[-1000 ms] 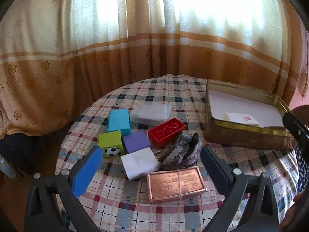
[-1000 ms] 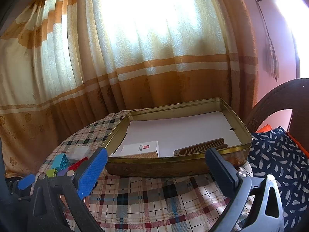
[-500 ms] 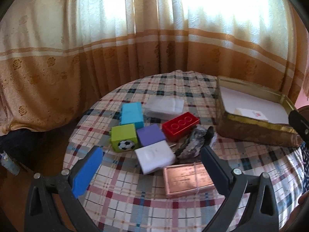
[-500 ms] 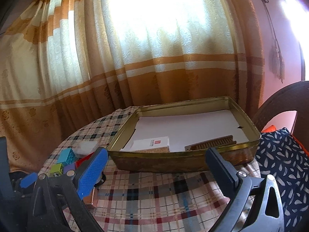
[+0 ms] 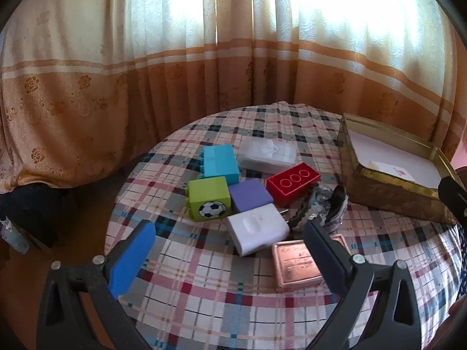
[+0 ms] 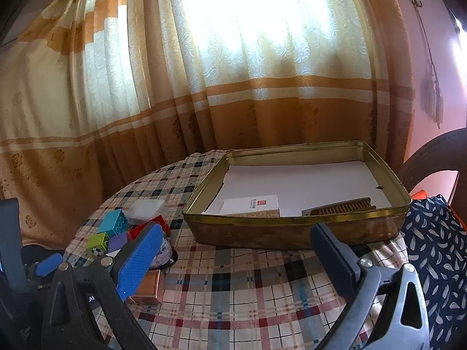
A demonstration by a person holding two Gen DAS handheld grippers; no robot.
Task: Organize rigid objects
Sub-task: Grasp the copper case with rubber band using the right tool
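Observation:
On the plaid table, a cluster lies ahead of my open, empty left gripper (image 5: 230, 253): a cyan block (image 5: 220, 164), a green block with a football (image 5: 208, 198), a purple block (image 5: 250, 194), a red brick (image 5: 292, 182), a white charger (image 5: 256, 229), a clear plastic box (image 5: 267, 153), a copper tin (image 5: 294, 264) and a grey hair clip (image 5: 324, 205). The gold tin box (image 6: 294, 233) holds a white card box (image 6: 251, 204) and a wooden comb (image 6: 340, 207). My right gripper (image 6: 233, 253) is open and empty, near the tin's front wall.
Orange and cream curtains hang close behind the round table (image 5: 204, 277). A dark wooden chair (image 6: 435, 157) with a feather-print cushion (image 6: 432, 242) stands at the right. The table edge drops off at the left.
My left gripper has pulled back and swung left, so the cluster now sits farther off and more to the right. My right gripper has drifted, with the tin box shifting right in its view.

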